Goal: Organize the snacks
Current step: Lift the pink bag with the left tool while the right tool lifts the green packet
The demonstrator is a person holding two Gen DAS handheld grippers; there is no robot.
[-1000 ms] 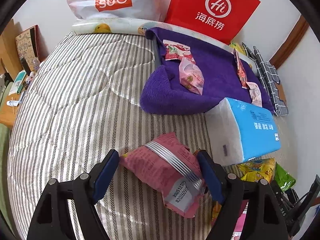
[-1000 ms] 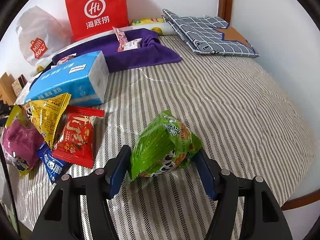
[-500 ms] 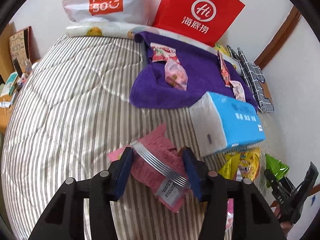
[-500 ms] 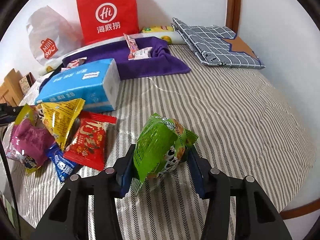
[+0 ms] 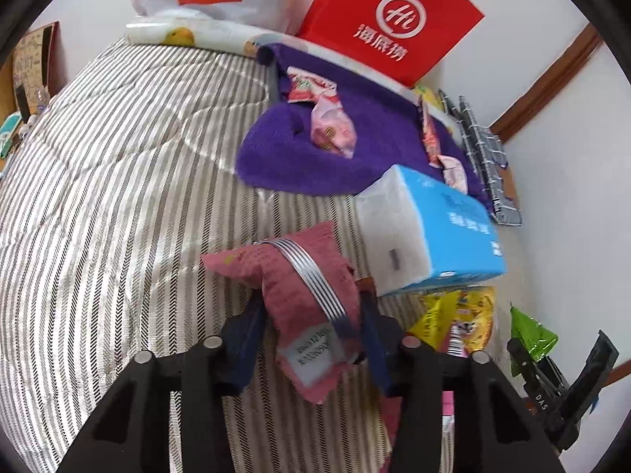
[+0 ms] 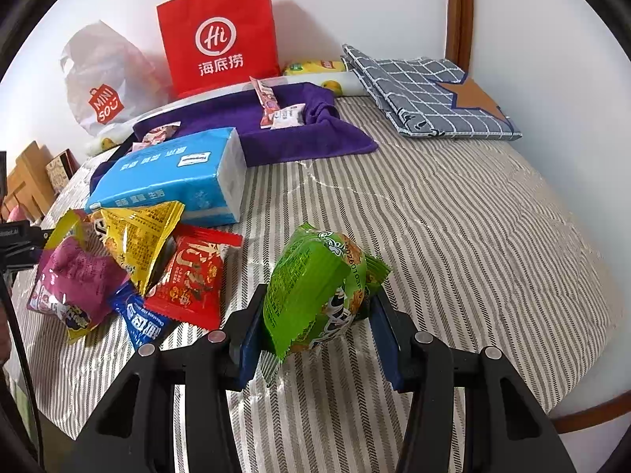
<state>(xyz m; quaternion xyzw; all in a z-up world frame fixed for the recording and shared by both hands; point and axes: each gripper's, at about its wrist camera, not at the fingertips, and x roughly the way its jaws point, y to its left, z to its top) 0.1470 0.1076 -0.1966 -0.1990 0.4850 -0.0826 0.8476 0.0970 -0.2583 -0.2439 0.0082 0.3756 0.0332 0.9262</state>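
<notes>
My left gripper (image 5: pixel 311 327) is shut on a pink snack packet (image 5: pixel 303 291) with a silver seam and holds it above the striped bedspread (image 5: pixel 118 181). My right gripper (image 6: pixel 315 315) is shut on a green snack packet (image 6: pixel 311 291), lifted off the bedspread (image 6: pixel 473 244). A purple towel (image 5: pixel 366 134) at the back carries several small pink and red snack packets (image 5: pixel 331 126). It also shows in the right wrist view (image 6: pixel 276 130). A loose pile of yellow (image 6: pixel 138 236), red (image 6: pixel 193 276), magenta (image 6: pixel 75 276) and blue (image 6: pixel 142 319) packets lies left of my right gripper.
A blue tissue pack (image 6: pixel 173 177) lies between the pile and the towel. A red paper bag (image 6: pixel 217 35) and a white Miniso bag (image 6: pixel 102 79) stand against the back wall. A folded grey checked cloth (image 6: pixel 426 94) lies at the back right. The bed edge runs along the right.
Both grippers have closed on their packets and lifted them off the bedspread. The left one has squeezed the pink packet narrower, the right one the green packet.
</notes>
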